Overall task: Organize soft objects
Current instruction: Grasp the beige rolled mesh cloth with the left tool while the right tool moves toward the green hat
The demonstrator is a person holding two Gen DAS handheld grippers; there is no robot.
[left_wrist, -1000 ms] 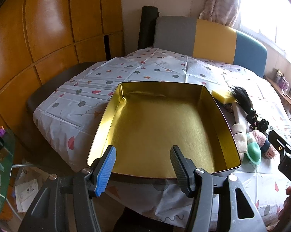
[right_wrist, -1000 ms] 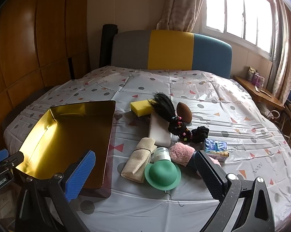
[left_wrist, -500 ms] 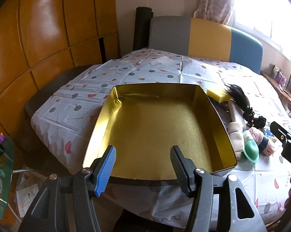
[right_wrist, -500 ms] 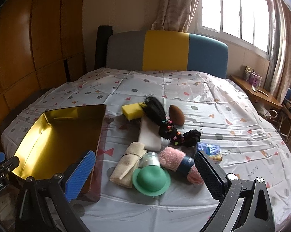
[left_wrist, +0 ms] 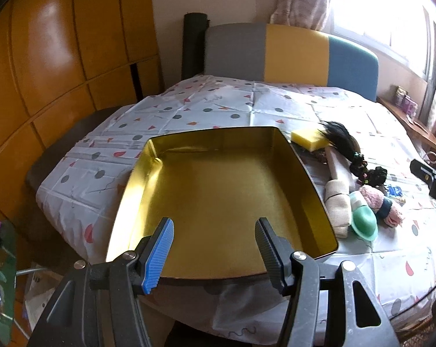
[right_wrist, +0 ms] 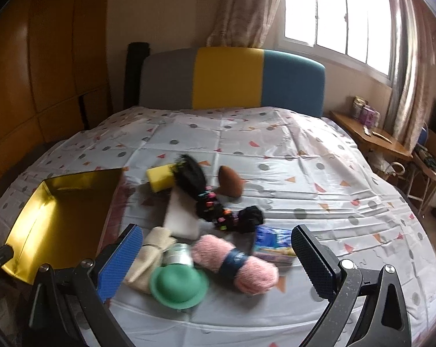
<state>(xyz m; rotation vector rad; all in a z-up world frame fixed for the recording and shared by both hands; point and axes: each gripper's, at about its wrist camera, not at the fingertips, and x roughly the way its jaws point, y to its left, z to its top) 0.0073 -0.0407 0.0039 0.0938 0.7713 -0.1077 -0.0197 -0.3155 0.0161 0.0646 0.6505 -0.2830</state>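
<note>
A gold tin tray (left_wrist: 278,150) lies empty on the bed's left front; it also shows in the right wrist view (right_wrist: 29,225). Right of it lies a pile: pink yarn skein (right_wrist: 235,263), green felt hat (right_wrist: 178,287), beige rolled cloth (right_wrist: 151,256), yellow sponge (right_wrist: 160,177), white foam block (right_wrist: 183,217), black hair tuft with scrunchies (right_wrist: 200,190), brown pad (right_wrist: 231,185), blue packet (right_wrist: 274,244). My left gripper (left_wrist: 213,253) is open and empty over the tray's near edge. My right gripper (right_wrist: 218,260) is open and empty, just short of the yarn and hat.
The bed sheet (right_wrist: 275,156) is white with coloured shapes. A grey, yellow and blue headboard (right_wrist: 229,78) stands behind. Wooden wardrobe panels (left_wrist: 58,57) are on the left. A wooden side table (right_wrist: 371,136) and a window are at the right. The floor drops off at the bed's near edge.
Both grippers have drawn back and lifted slightly. The right view has shifted so that the pile sits lower and closer between its fingers. Nothing was grasped.
</note>
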